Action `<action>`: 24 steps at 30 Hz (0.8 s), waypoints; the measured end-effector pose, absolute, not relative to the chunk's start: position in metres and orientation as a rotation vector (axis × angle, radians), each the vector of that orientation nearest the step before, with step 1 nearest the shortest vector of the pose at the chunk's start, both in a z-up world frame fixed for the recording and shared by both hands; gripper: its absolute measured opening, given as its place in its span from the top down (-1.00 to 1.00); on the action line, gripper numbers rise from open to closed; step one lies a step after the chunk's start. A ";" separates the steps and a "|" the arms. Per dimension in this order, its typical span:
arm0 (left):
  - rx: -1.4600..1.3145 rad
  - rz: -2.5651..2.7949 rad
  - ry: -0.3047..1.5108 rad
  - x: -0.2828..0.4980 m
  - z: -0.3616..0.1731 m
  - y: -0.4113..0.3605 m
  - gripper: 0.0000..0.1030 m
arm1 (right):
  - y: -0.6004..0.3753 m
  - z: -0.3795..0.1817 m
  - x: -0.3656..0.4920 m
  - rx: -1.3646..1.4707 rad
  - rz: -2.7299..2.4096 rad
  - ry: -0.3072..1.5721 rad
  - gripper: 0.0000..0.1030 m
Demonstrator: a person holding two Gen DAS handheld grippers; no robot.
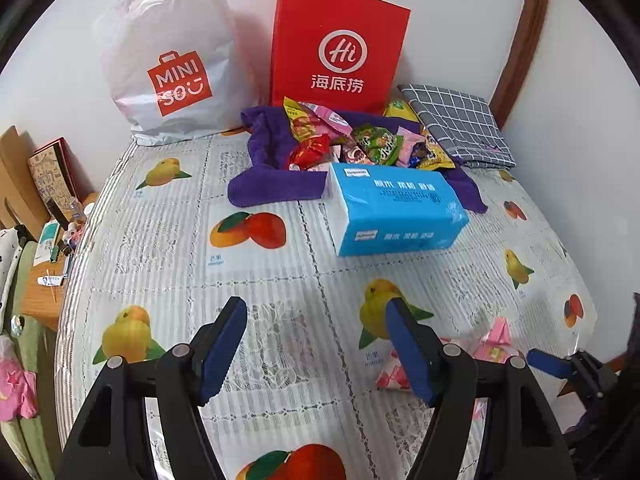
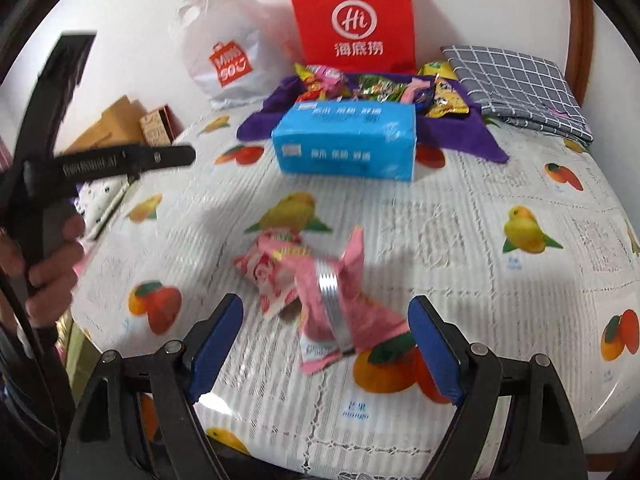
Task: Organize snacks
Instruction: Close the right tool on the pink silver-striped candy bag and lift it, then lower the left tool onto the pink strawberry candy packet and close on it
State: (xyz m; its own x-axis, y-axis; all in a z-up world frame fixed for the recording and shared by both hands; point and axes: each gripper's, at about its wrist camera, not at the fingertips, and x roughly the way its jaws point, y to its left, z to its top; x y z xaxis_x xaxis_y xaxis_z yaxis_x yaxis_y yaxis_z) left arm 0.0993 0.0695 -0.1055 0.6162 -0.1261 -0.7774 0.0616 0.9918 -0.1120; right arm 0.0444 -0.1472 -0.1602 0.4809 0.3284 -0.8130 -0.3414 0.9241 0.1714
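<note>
Left tool (image 1: 316,344) is hovering over the desk's fruit-printed plastic cover (image 1: 160,248), blue pads standing apart with nothing between them. Right tool (image 2: 326,344) is also gaping, pads spread either side of two pink foil snack packets (image 2: 316,280) that are lying loose on the cover near the front edge; the pads are not pressing on them. The same packets are showing at the right of the left wrist view, just beyond the left tool's right finger. A person's hand (image 2: 48,264) is gripping the left tool's black handle at the left of the right wrist view. Farther back, a heap of assorted bright snack packets (image 1: 352,140) is sitting on a purple towel (image 1: 272,188), with a blue tissue pack (image 1: 392,208) lying in front of it. A red paper bag (image 1: 340,48) and a white plastic shopping bag (image 1: 168,60) are standing against the wall, and a grey checked cloth (image 1: 460,124) is lying folded at the right.
</note>
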 end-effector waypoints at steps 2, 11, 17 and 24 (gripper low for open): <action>-0.071 -0.114 0.907 0.097 -0.109 0.068 -0.36 | -0.145 -0.171 0.046 -0.023 0.404 1.014 -0.64; -0.041 -0.122 0.949 0.105 -0.126 0.071 -0.36 | -0.145 -0.197 0.059 -0.076 0.352 1.044 0.05; -0.037 -0.153 0.979 0.111 -0.142 0.063 -0.36 | -0.161 -0.193 0.071 -0.066 0.315 1.011 0.28; -0.021 -0.200 1.028 0.113 -0.164 0.047 -0.36 | -0.202 -0.190 0.092 0.003 0.223 0.986 0.29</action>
